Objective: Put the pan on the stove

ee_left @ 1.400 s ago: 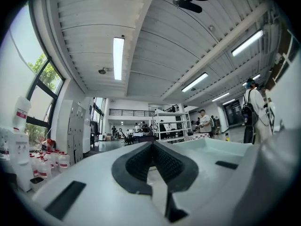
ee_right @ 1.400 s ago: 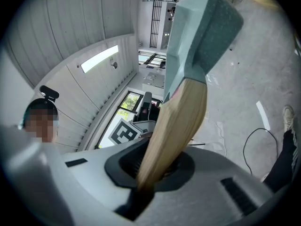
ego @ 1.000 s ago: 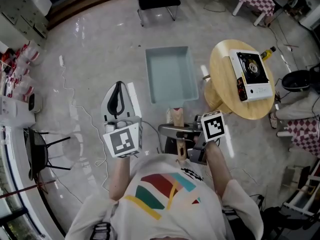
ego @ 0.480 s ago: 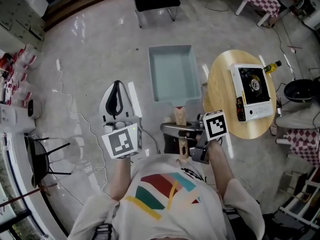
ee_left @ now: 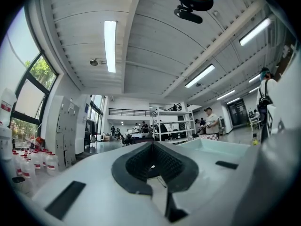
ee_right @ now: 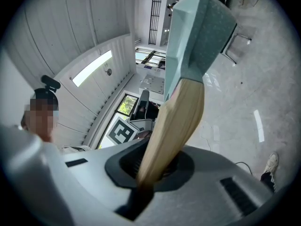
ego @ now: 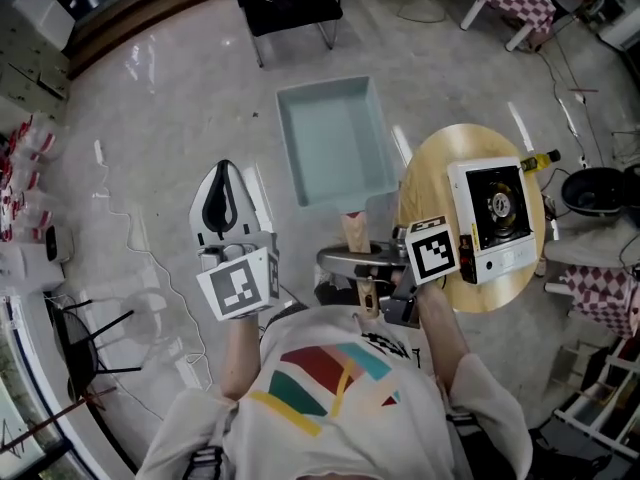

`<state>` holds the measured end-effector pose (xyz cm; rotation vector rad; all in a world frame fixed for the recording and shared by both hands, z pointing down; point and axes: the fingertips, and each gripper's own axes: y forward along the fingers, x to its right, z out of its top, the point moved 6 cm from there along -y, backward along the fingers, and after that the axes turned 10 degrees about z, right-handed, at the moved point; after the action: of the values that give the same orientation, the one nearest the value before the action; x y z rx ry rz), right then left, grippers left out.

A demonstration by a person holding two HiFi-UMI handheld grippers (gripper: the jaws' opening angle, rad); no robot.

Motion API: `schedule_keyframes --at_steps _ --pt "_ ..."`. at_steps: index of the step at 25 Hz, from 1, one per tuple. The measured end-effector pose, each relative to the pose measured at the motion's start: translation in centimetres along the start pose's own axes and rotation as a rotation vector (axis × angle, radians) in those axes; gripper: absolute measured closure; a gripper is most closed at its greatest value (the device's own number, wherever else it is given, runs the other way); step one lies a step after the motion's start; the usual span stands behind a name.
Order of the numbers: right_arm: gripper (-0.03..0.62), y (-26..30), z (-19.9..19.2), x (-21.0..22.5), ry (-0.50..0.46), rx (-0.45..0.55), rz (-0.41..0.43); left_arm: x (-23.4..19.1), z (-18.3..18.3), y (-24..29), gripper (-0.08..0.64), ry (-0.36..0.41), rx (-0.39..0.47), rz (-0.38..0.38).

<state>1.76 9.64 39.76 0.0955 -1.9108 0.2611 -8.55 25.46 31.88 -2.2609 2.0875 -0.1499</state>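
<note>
R gripper [ee_right: 149,171] clamped on pan [ego: 335,143] handle [ee_right: 176,121], pan ahead of jaws.

The stove [ego: 495,218] is sitting on the round table [ego: 425,183], toward its right side; the pan [ego: 335,143] is hanging left of the table (clear of its edge), the left gripper [ego: 222,173] farther left.

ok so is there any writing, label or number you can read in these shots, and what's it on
Nothing reads as legible text.
Cubes on the left gripper and right gripper: black-and-white square markers, patterns only, no letters.
Front panel of the stove: print too small to read.
Red labels on the bottles at the left edge: too small.
Front of the shirt: coloured shapes; small print near the collar is unreadable.
On the pan: no marking seen.
</note>
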Motion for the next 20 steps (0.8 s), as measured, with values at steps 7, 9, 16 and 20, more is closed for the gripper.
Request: schedule_keyframes --at_steps 7,9,16,20 --pt "0.583 -1.4 3.4 1.4 0.017 0.065 -0.018 2.0 -0.4 4.0 0.554 -0.012 0.0 -0.043" --pt "0.583 -1.6 3.9 1.7 0.025 0.084 -0.02 2.2 -0.6 4.9 0.554 -0.014 -0.005 -0.053" --pt "0.581 -1.6 7.1 2.5 -0.008 0.146 -0.053 3.1 -0.2 9.6 0.554 -0.046 0.021 -0.103" --pt "0.581 -0.9 9.9 2.8 -0.031 0.197 -0.054 3.9 0.6 13.1 0.555 -0.055 0.051 -0.168"
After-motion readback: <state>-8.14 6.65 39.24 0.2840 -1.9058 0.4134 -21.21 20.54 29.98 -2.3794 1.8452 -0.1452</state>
